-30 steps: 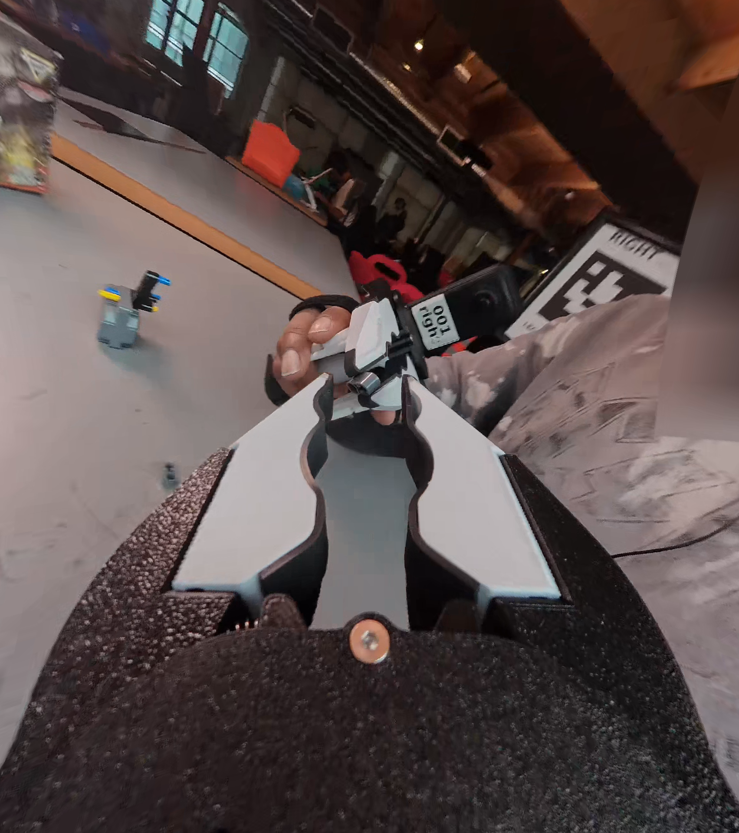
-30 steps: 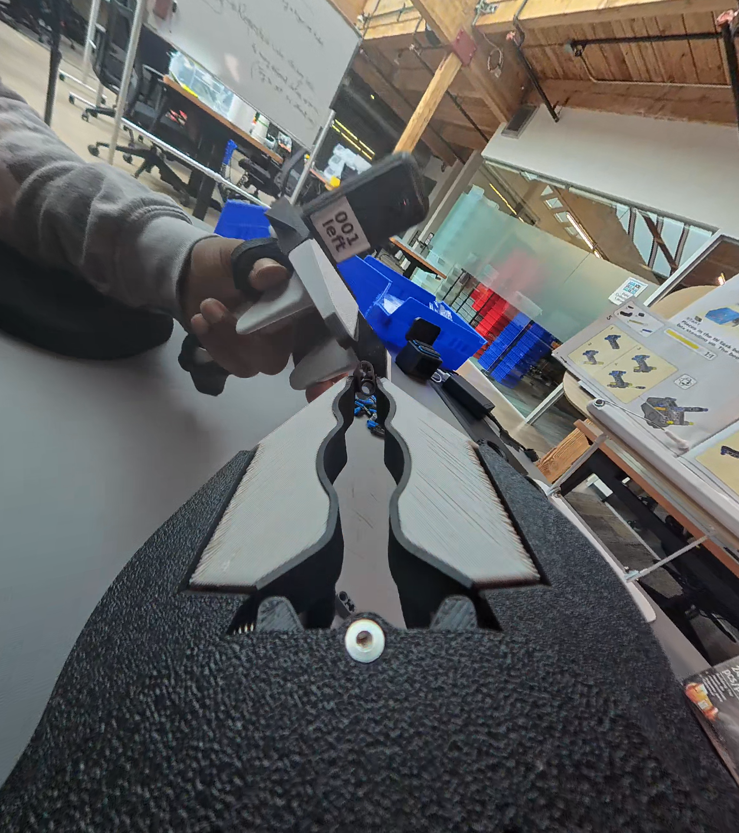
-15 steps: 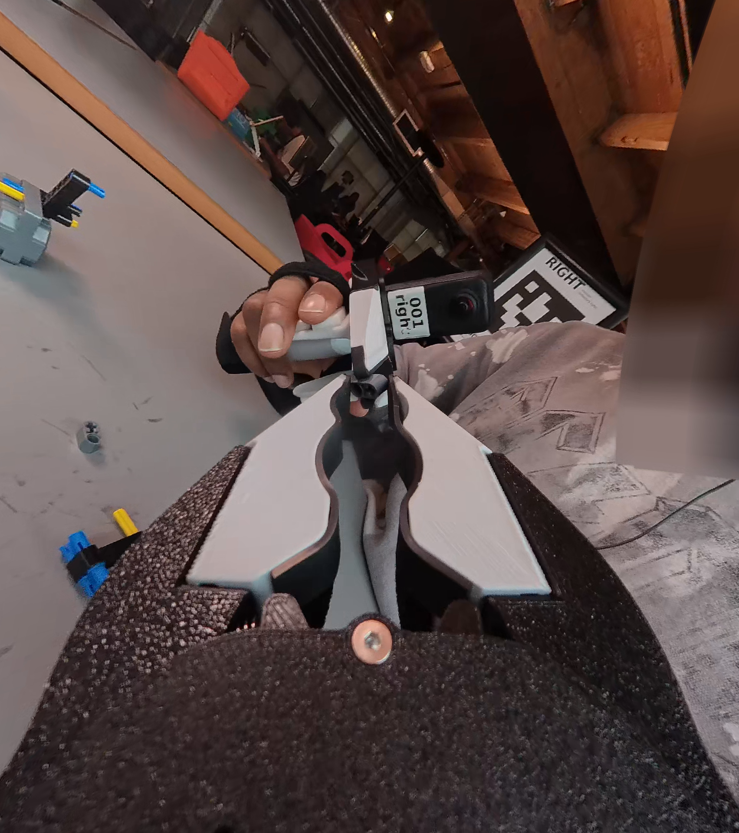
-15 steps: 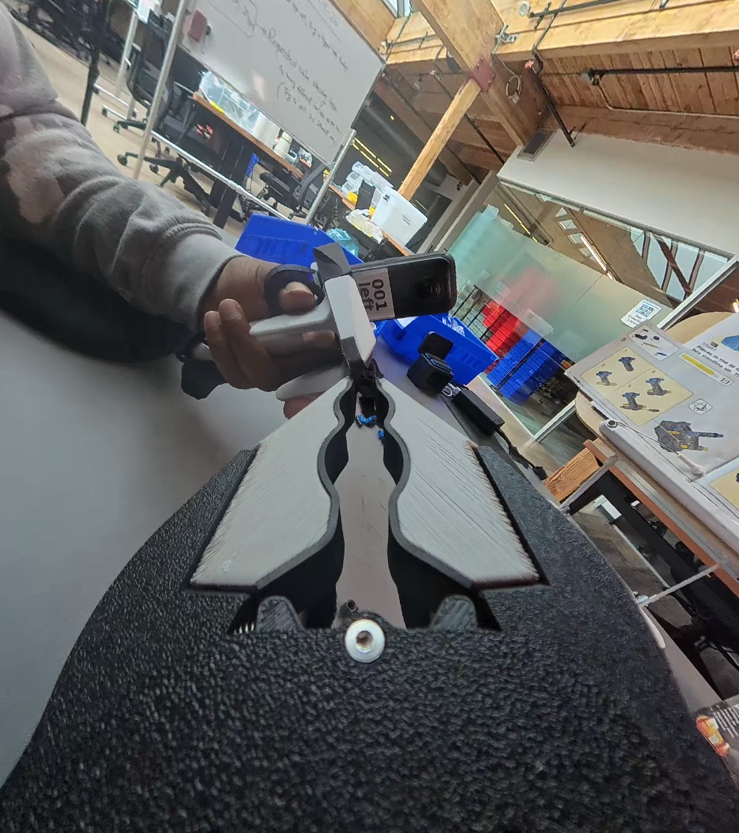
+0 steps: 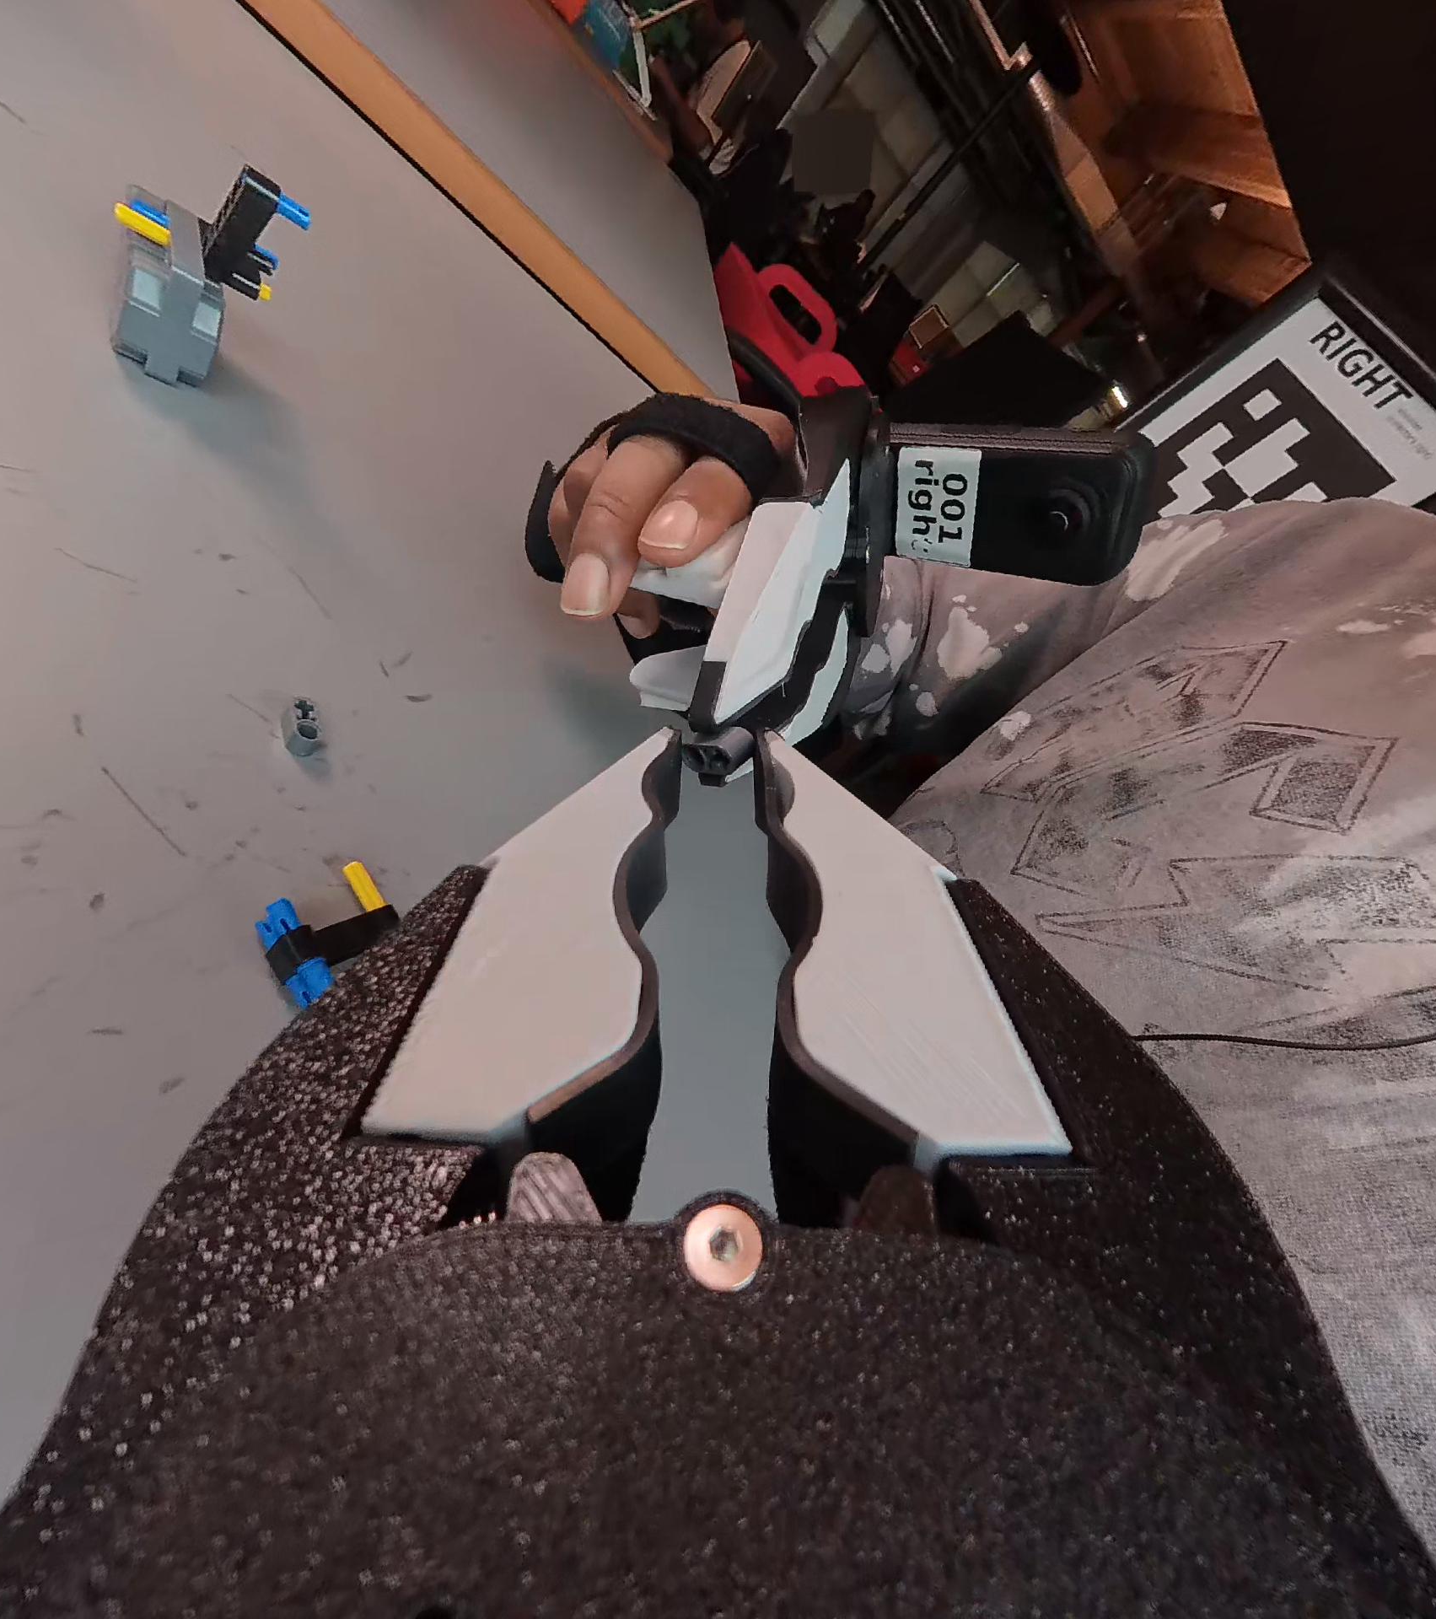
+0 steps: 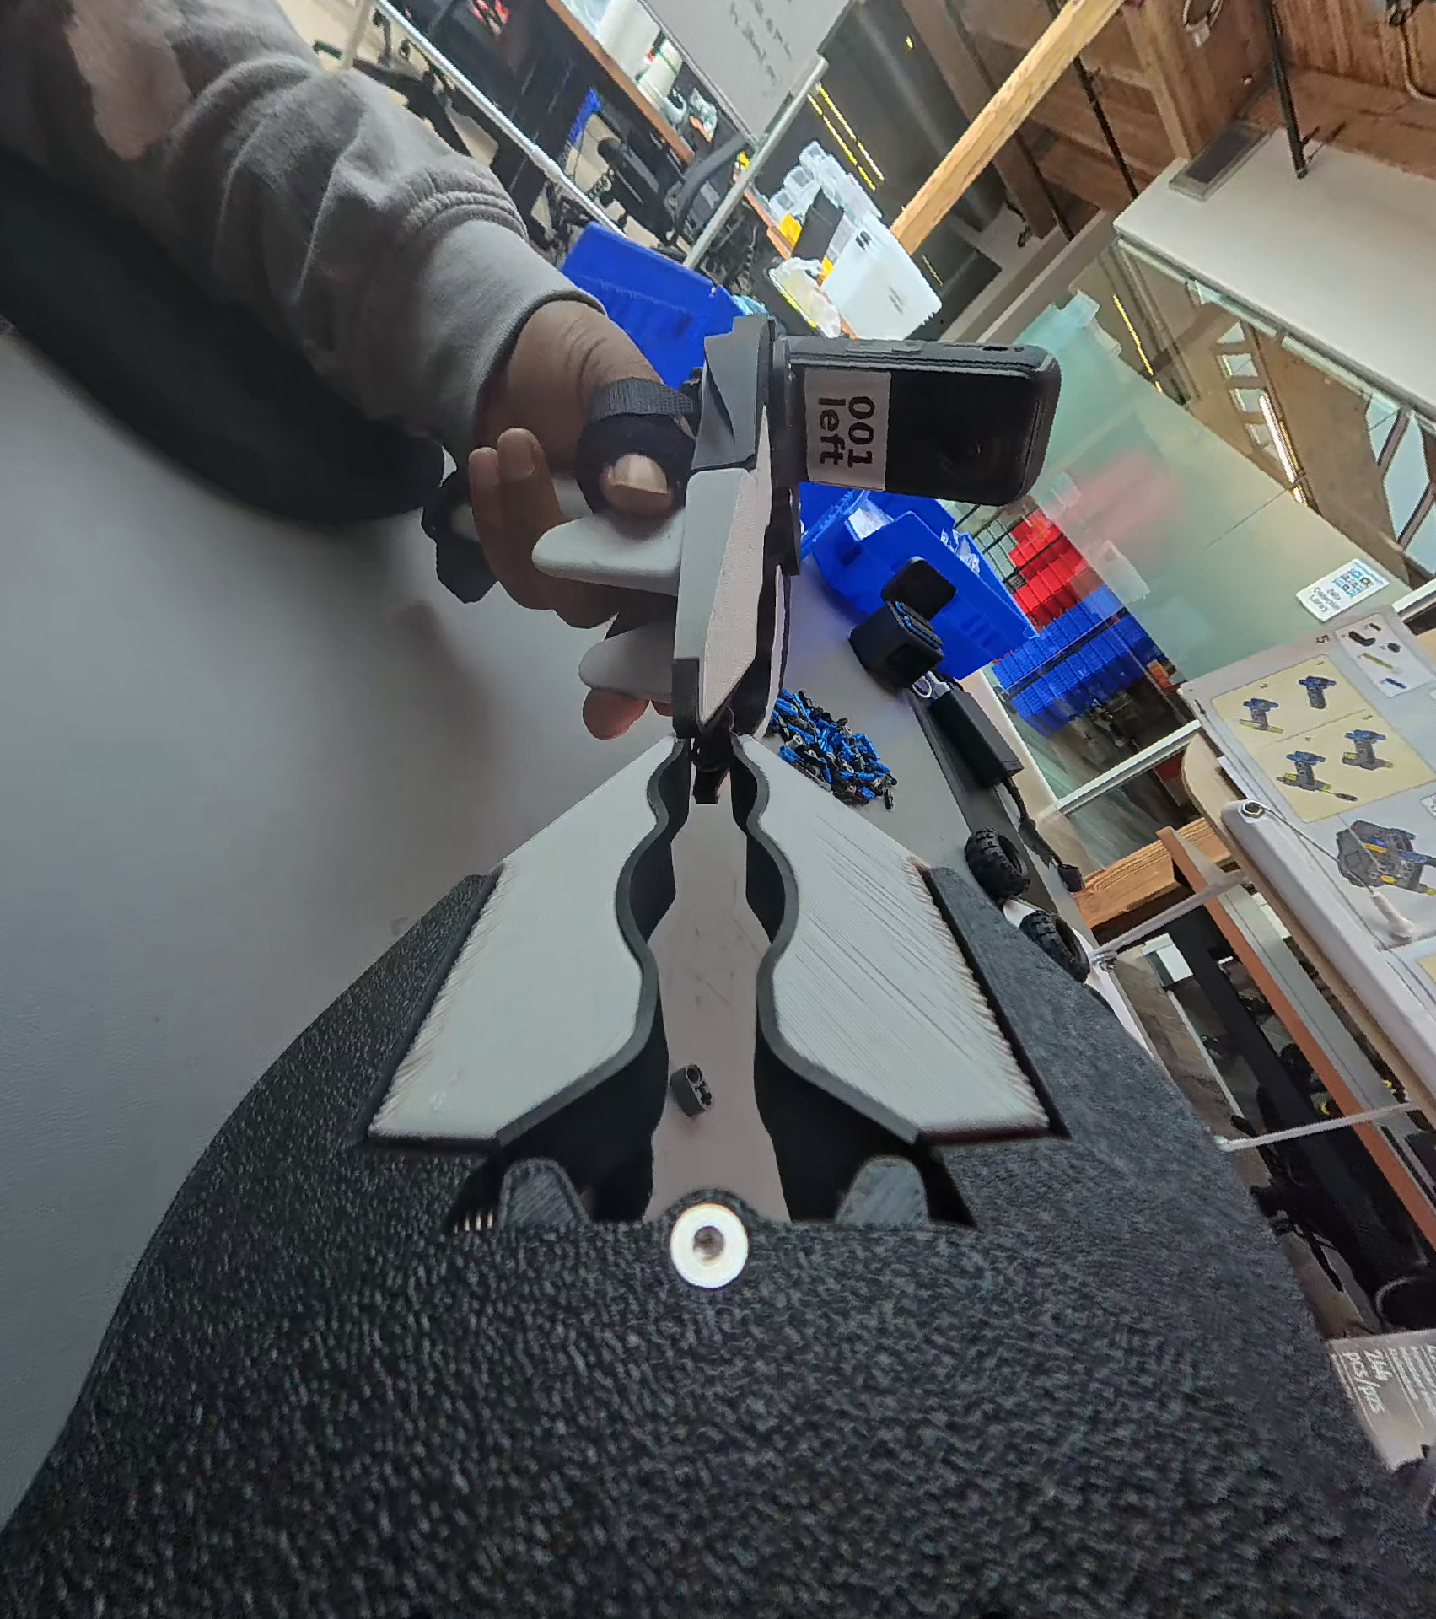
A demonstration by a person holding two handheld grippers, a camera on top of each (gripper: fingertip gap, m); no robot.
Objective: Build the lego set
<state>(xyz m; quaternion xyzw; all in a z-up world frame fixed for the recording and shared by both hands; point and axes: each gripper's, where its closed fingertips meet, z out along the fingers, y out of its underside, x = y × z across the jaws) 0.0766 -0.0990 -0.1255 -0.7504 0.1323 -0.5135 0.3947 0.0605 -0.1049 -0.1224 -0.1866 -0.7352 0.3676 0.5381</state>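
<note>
Held tip to tip above the table (image 5: 127, 613), the left gripper (image 5: 716, 755) pinches a small grey piece (image 5: 718, 755) while the right gripper (image 6: 710, 760) clamps a dark pin (image 6: 707, 775), apparently to press them together.

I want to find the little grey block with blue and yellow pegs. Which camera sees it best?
The left wrist view: the grey block stands in plain sight on the table, far left. The right wrist view doesn't show it at all.
</note>
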